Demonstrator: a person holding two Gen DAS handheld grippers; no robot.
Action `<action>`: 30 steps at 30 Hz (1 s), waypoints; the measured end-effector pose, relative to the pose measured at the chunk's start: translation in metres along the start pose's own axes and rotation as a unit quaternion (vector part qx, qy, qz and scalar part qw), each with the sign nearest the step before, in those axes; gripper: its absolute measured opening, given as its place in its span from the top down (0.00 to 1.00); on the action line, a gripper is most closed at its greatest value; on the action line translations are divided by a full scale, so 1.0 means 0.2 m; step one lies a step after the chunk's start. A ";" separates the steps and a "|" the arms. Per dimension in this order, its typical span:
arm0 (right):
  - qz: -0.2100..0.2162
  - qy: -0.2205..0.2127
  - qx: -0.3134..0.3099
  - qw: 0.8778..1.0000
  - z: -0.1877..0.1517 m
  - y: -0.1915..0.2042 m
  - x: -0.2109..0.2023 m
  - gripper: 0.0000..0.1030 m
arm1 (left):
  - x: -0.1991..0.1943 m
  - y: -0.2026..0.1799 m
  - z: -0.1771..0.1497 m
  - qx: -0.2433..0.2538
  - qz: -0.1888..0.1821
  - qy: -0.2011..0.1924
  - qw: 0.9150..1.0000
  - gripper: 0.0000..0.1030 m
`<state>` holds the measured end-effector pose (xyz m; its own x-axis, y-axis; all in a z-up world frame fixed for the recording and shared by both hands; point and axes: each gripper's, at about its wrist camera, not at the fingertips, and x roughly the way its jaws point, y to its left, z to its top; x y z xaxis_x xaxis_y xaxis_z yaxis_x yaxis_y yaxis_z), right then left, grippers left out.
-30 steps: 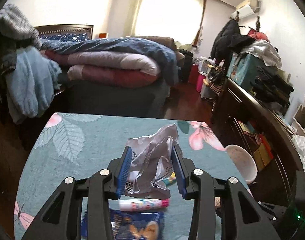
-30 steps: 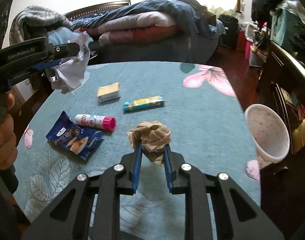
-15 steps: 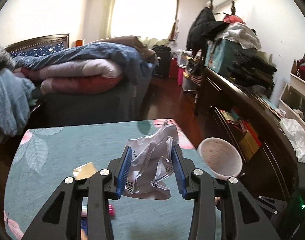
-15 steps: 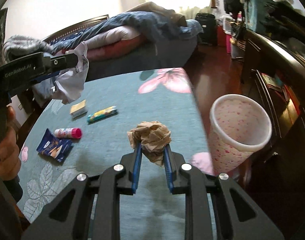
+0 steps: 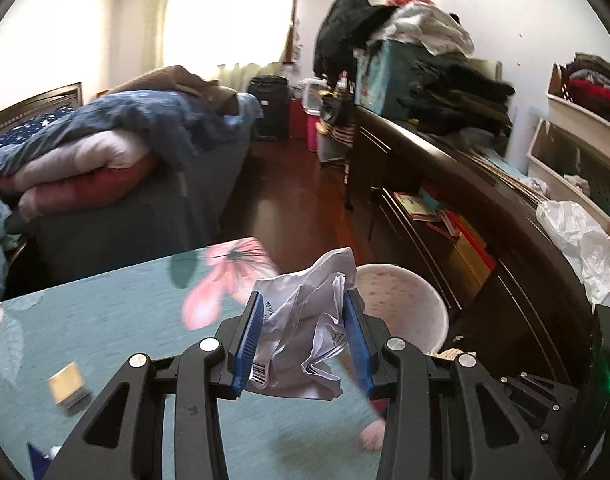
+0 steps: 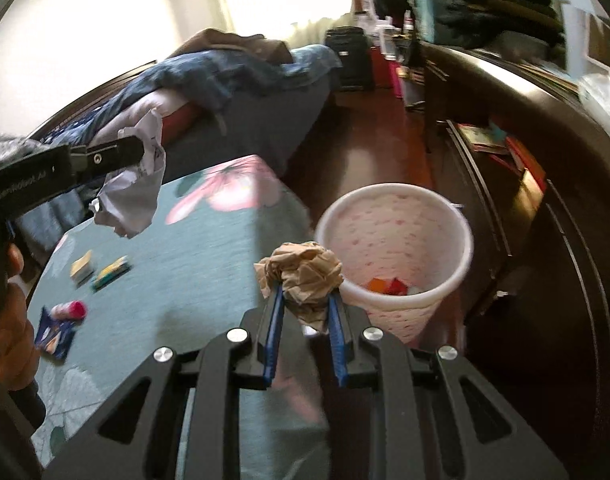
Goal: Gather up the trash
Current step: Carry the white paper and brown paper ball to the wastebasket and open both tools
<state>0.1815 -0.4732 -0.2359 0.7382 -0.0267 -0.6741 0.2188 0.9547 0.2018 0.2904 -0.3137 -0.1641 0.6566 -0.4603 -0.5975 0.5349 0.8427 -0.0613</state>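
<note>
Carrying step: right gripper clamps a brown wad, left gripper clamps white paper; bin lies just ahead-right, so reach over it, then open.

Two paper wads, one bin

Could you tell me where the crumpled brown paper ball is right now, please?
The brown paper ball is clamped in the right claw, centre of the right wrist view, held at the table's right edge just left of the white wastebasket.
</note>
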 end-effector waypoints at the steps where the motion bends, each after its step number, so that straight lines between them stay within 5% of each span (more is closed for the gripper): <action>1: -0.004 0.000 0.005 1.000 0.01 -0.04 0.01 0.78 | 0.02 -0.02 0.00 0.002 -0.003 0.003 1.000 0.60; 19: -0.044 0.012 0.070 0.997 0.15 -0.50 0.43 0.76 | 0.59 -0.42 0.17 0.049 -0.028 0.027 0.998 0.60; 23: -0.048 0.007 0.071 0.996 0.18 -0.55 0.51 0.75 | 0.70 -0.44 0.20 0.044 -0.020 0.031 0.998 0.55; 30: -0.058 -0.003 0.072 0.996 0.19 -0.61 0.62 0.53 | 0.78 -0.42 0.22 0.022 -0.014 0.026 0.999 0.32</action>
<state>0.2705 -0.6045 -0.3168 0.7070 -0.1362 -0.6940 0.3908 0.8931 0.2229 0.3716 -0.4683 -0.2177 0.6128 -0.4683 -0.6366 0.5773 0.8153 -0.0440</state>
